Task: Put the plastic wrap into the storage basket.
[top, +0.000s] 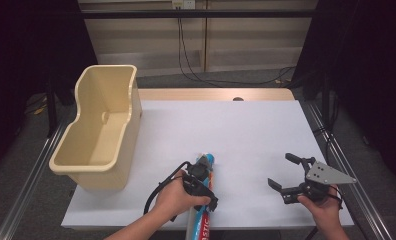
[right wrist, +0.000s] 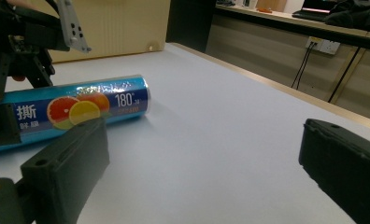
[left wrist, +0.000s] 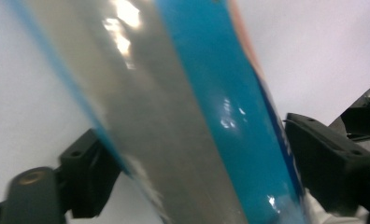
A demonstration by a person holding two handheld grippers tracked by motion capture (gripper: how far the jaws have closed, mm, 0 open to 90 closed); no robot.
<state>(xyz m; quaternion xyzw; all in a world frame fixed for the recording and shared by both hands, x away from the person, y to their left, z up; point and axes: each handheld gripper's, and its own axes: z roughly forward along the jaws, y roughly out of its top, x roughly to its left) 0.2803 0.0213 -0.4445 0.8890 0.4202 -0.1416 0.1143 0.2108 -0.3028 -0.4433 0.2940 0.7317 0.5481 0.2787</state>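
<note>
A long blue roll [top: 205, 192] of what looks like cling film or bags lies on the white table [top: 251, 135] near its front edge, at about 6 o'clock from the table's centre, its far end pointing toward 12 o'clock and its near end running off the bottom of the high view. The left gripper [top: 202, 186] straddles it at mid-length; in the left gripper view the two black jaws stand on either side of the cylinder [left wrist: 206, 135], right at its flanks, though whether the pads already press on it cannot be told from the blurred picture. The right gripper [top: 286, 175] rests at about 4 o'clock, well apart from the roll, with its jaws wide apart and nothing between them. The roll will probably handle as a stiff, light tube: the glossy wrapper catches highlights and is likely slippery, so a hold across the middle, square to its axis, should keep it from tipping or rolling out. The right gripper view shows the label: orange and lemon slices, "180" in white and a large Chinese character on the blue band [right wrist: 75, 109]; the high view shows letters reading "ASTIC" near the bottom end. A cream plastic bin [top: 98, 132] stands empty at about 9 o'clock.
</note>
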